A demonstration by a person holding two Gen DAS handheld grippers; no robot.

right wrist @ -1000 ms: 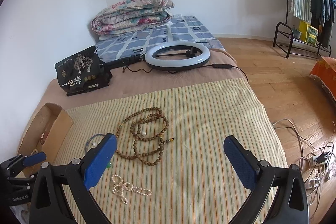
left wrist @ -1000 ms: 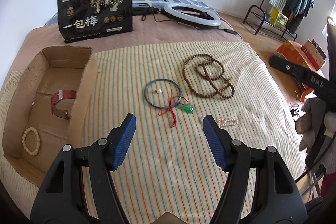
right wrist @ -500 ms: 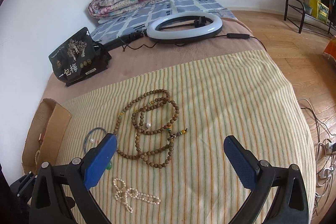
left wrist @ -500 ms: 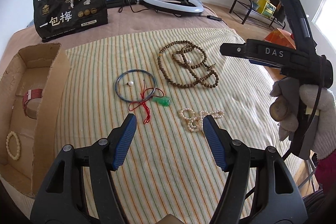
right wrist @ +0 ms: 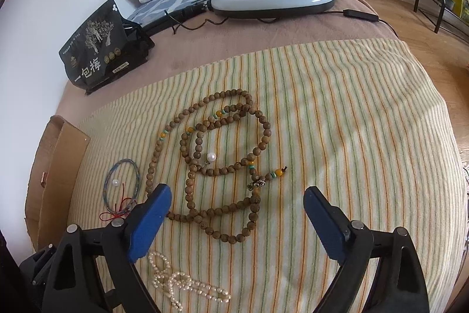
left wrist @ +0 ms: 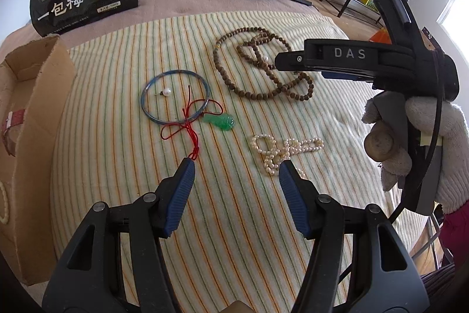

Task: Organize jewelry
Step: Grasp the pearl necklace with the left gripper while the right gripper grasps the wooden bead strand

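Striped cloth (left wrist: 234, 225) covered the bed, and all loose jewelry lay on it. Both tongs had just been closing a little, but both were spread with nothing between the pads. The left tongs (left wrist: 236, 179) hung nearest the pearl strand (left wrist: 285, 150), which lay just ahead and slightly to the right, its long axis running across the view. The right tongs (right wrist: 237, 217) stood over the near loops of the wooden bead necklace (right wrist: 222, 166), whose long axis ran away from them. The cardboard box (left wrist: 38, 119) waited at the left edge, well apart. I judged the pearl strand suited the left hand.
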